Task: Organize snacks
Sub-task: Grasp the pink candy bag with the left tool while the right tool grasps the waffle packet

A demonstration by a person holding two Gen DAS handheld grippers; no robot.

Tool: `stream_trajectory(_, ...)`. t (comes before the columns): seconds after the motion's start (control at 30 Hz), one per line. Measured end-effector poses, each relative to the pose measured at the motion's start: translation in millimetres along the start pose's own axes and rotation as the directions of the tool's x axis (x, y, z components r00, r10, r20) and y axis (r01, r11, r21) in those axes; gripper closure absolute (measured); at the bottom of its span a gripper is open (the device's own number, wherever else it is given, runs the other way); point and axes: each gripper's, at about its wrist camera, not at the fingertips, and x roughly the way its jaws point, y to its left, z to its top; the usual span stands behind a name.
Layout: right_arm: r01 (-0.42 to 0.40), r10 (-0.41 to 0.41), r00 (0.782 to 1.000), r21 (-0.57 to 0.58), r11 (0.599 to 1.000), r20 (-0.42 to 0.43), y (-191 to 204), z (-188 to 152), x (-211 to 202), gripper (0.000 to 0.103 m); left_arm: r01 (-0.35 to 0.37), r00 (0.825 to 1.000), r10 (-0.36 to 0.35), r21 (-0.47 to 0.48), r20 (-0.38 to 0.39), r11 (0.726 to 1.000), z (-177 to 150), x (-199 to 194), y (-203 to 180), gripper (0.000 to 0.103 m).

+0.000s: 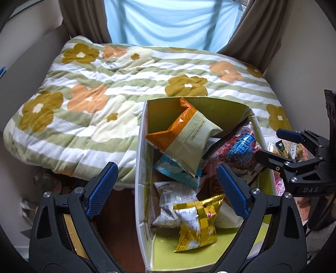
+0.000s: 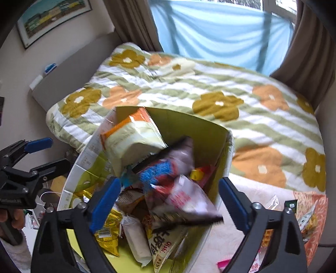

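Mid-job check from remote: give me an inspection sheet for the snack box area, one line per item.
Surface: floral quilt behind the box; wooden floor beside it.
Job's things: open cardboard box holds mixed snack bags: orange-and-cream bag on top, gold bag near the front; a blurred bag sits below the right gripper.
Clutter: more snack packets on patterned cloth right of the box.
Grippers: left gripper open, nothing between its jaws; right gripper open over the box.
Cables: a thin wire loop left of the box.
Surroundings: blue curtain, brown drapes, framed picture on the wall.
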Motion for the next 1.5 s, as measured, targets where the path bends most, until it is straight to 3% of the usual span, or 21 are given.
stream_trajectory(0.07,0.002,-0.002,1.0,0.004,1.0,0.021,-1,-6,-6,0.001,0.014,1.0,-0.014,-0.009,0.0,1.0,-6,-2,0,0.009)
stream_trajectory(0.43,0.055,-0.06,0.994,0.059,0.997,0.089,-18,-25,-49,0.001,0.097,0.995,-0.098,0.038,0.026,0.995,-7,-6,-21,0.009)
stream_trajectory(0.67,0.13,-0.151,0.976,0.135,0.982,0.156,-64,-50,-114,0.001,0.123,0.99,-0.129,0.111,0.053,0.986,-4,-22,-69,0.009)
stream_trajectory(0.87,0.2,-0.226,0.955,0.143,0.969,0.194,-116,-83,-159,0.0,0.142,0.986,-0.152,0.128,0.066,0.981,-18,-35,-133,0.009)
stream_trajectory(1.13,0.145,-0.157,0.97,0.074,0.987,0.185,-190,-112,-179,0.0,0.161,0.985,-0.168,0.136,0.043,0.978,-52,-37,-242,0.009)
stream_trajectory(1.37,0.06,-0.049,0.992,-0.097,0.993,0.114,-226,-115,-151,0.001,0.247,0.968,-0.249,0.218,-0.019,0.944,-84,1,-322,0.009)
stream_trajectory(1.5,0.063,-0.052,0.996,-0.154,0.986,0.076,-241,-118,-122,0.001,0.219,0.976,-0.213,0.297,-0.052,0.929,-101,31,-349,0.009)
